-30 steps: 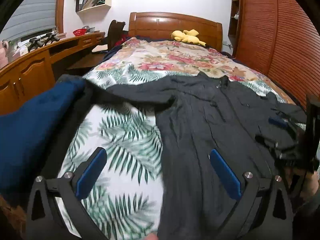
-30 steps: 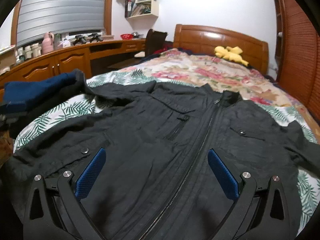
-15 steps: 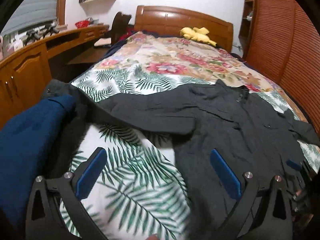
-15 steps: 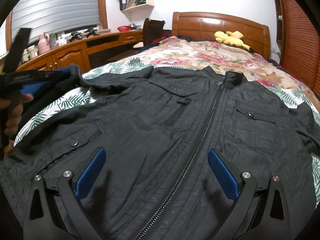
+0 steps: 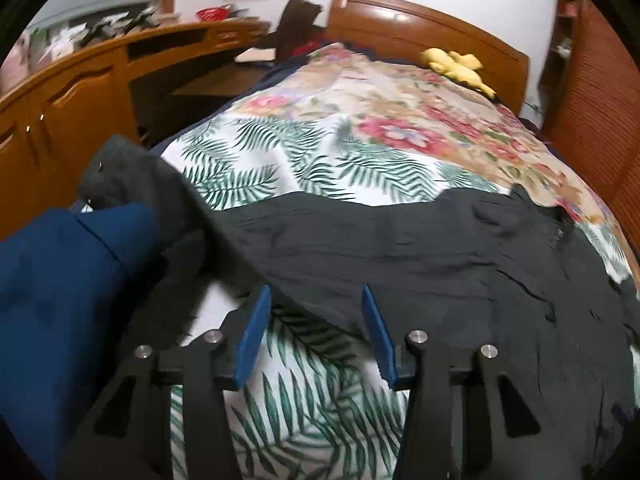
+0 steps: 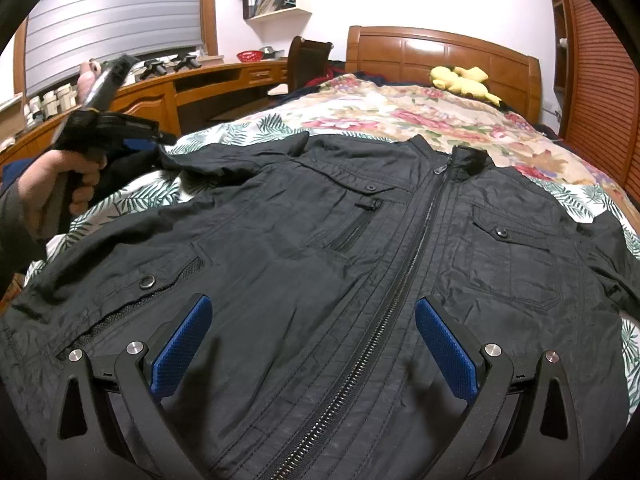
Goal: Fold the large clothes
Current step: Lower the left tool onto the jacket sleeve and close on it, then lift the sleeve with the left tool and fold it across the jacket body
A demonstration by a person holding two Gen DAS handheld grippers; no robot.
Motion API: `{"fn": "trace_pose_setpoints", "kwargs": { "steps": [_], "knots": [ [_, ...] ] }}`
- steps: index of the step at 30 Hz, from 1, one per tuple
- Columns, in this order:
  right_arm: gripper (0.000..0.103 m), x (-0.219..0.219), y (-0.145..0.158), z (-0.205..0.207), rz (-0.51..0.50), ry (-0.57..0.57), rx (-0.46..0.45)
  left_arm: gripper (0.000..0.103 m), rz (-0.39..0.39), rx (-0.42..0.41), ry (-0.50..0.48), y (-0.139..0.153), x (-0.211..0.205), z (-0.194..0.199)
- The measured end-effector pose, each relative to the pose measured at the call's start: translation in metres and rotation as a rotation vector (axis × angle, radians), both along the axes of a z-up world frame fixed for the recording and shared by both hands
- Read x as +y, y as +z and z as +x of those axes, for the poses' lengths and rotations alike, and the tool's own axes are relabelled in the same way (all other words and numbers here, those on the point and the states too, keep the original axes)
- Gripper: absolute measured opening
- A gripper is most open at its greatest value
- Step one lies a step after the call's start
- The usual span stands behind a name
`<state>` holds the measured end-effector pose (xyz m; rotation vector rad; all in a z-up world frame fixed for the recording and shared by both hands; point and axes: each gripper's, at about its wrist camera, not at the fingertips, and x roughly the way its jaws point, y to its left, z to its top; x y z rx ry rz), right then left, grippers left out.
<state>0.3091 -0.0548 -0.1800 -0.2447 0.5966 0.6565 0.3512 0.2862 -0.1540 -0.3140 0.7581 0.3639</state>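
Note:
A black zip-up jacket [image 6: 360, 264] lies spread face up on the bed, collar toward the headboard. Its left sleeve [image 5: 360, 248] stretches out sideways across the leaf-print cover. My left gripper [image 5: 314, 300] has its jaws half closed, with the lower edge of that sleeve between the blue pads [image 5: 256, 320]; it also shows in the right wrist view [image 6: 160, 138], held in a hand over the sleeve. My right gripper [image 6: 312, 320] is open and empty, low over the jacket's front near the zip.
A blue garment [image 5: 60, 300] and a dark grey one [image 5: 132, 176] lie piled at the bed's left edge. A wooden desk [image 6: 192, 84] runs along the left wall. A yellow plush toy [image 6: 464, 80] lies by the headboard [image 6: 440, 52]. A slatted wardrobe [image 6: 600, 80] stands at the right.
My left gripper has moved forward to the jacket's left sleeve and its jaws have narrowed around the sleeve edge. My right gripper has risen slightly over the jacket and stays open.

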Motion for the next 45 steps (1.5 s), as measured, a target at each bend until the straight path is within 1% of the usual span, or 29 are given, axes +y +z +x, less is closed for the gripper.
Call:
{"fn": "trace_pose_setpoints", "kwargs": {
  "steps": [4, 6, 7, 8, 9, 11, 14, 19, 22, 24, 25, 27, 28, 29, 32, 34, 37, 39, 42, 44, 45],
  "knots": [
    [0.103, 0.0, 0.0, 0.0, 0.0, 0.001, -0.002, 0.043, 0.007, 0.043, 0.042, -0.013, 0.009, 0.011],
    [0.103, 0.0, 0.0, 0.0, 0.0, 0.002, -0.002, 0.036, -0.006, 0.055, 0.046, -0.017, 0.012, 0.016],
    [0.103, 0.0, 0.0, 0.0, -0.002, 0.002, -0.003, 0.022, -0.013, 0.058, 0.046, -0.018, 0.013, 0.016],
    [0.103, 0.0, 0.0, -0.001, -0.002, 0.003, -0.003, 0.006, -0.014, 0.061, 0.052, -0.02, 0.015, 0.019],
    [0.103, 0.0, 0.0, -0.001, -0.001, 0.003, -0.005, 0.002, -0.012, 0.06, 0.056, -0.02, 0.015, 0.02],
    [0.103, -0.001, 0.0, -0.001, 0.002, 0.003, -0.007, 0.0, -0.001, 0.048, 0.044, -0.015, 0.01, 0.022],
    [0.103, -0.002, 0.001, -0.002, 0.009, 0.003, -0.006, 0.0, 0.032, 0.046, 0.019, -0.003, -0.003, 0.027],
    [0.103, -0.014, 0.009, 0.0, 0.041, 0.011, 0.033, 0.0, 0.063, -0.012, -0.071, 0.035, -0.04, 0.032],
    [0.103, -0.028, 0.021, -0.002, 0.056, -0.006, 0.015, 0.0, 0.101, -0.045, -0.155, 0.061, -0.078, 0.031],
    [0.103, -0.04, 0.028, -0.001, 0.064, -0.027, 0.002, 0.0, 0.125, -0.067, -0.23, 0.08, -0.111, 0.027],
    [0.103, -0.044, 0.031, 0.0, 0.067, -0.038, -0.004, 0.0, 0.128, -0.073, -0.25, 0.084, -0.12, 0.025],
    [0.103, -0.054, 0.036, 0.002, 0.072, -0.066, -0.016, 0.0, 0.109, -0.11, -0.324, 0.094, -0.147, 0.012],
    [0.103, -0.06, 0.038, 0.004, 0.077, -0.082, -0.02, 0.0, 0.102, -0.117, -0.335, 0.094, -0.153, 0.007],
    [0.103, -0.064, 0.039, 0.006, 0.08, -0.094, -0.022, 0.0, 0.096, -0.106, -0.351, 0.092, -0.163, 0.002],
    [0.103, -0.07, 0.042, 0.01, 0.095, -0.113, -0.01, 0.0, 0.103, -0.073, -0.386, 0.078, -0.176, -0.005],
    [0.103, -0.068, 0.043, 0.009, 0.097, -0.105, -0.013, 0.0, 0.101, -0.056, -0.393, 0.07, -0.179, -0.01],
    [0.103, -0.063, 0.043, 0.003, 0.075, -0.087, -0.036, 0.0, 0.069, -0.032, -0.411, 0.061, -0.18, -0.014],
    [0.103, -0.06, 0.041, 0.001, 0.058, -0.084, -0.045, 0.001, 0.07, -0.005, -0.425, 0.058, -0.18, -0.016],
    [0.103, -0.057, 0.037, 0.001, 0.046, -0.082, -0.039, 0.012, 0.093, -0.01, -0.428, 0.059, -0.183, -0.026],
    [0.103, -0.056, 0.036, 0.002, 0.043, -0.081, -0.036, 0.029, 0.096, -0.034, -0.431, 0.065, -0.177, -0.036],
    [0.103, -0.056, 0.035, 0.002, 0.04, -0.081, -0.036, 0.032, 0.101, -0.049, -0.425, 0.069, -0.173, -0.041]
  ]
}}
